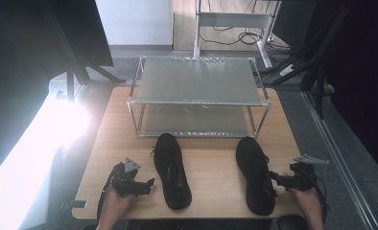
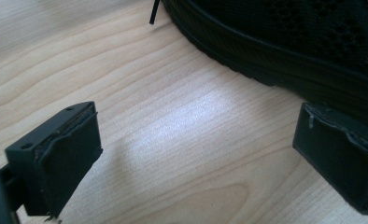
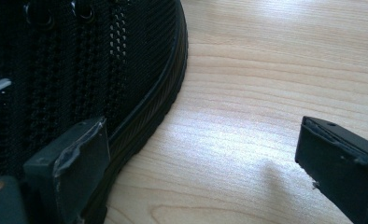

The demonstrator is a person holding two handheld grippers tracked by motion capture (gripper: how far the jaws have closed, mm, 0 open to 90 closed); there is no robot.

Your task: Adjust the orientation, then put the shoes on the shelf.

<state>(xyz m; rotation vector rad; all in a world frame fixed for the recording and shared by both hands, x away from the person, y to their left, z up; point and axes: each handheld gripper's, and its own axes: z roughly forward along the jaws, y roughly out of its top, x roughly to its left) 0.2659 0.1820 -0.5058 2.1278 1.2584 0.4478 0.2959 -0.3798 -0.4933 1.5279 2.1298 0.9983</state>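
Shoes are laid side by side on the table [image 1: 216, 179], before a rack [image 1: 196, 96]. The left shoe [image 1: 171, 170] is flanked by the left gripper [image 1: 148, 184], whose jaws are spread wide over bare wood with nothing held. The right gripper [image 1: 275, 178] is set against the right shoe [image 1: 254, 175], jaws wide apart, one over the sole edge, nothing gripped.

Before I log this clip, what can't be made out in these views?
- Left shoe, left gripper view: cut off by the top and right edges, so only its sole rim and mesh side show.
- Right shoe, right gripper view: cut off at the left edge.
- Rack's lower shelf, high view: its back part is hidden under the top shelf.
- Floor left of the table, high view: washed out by glare.
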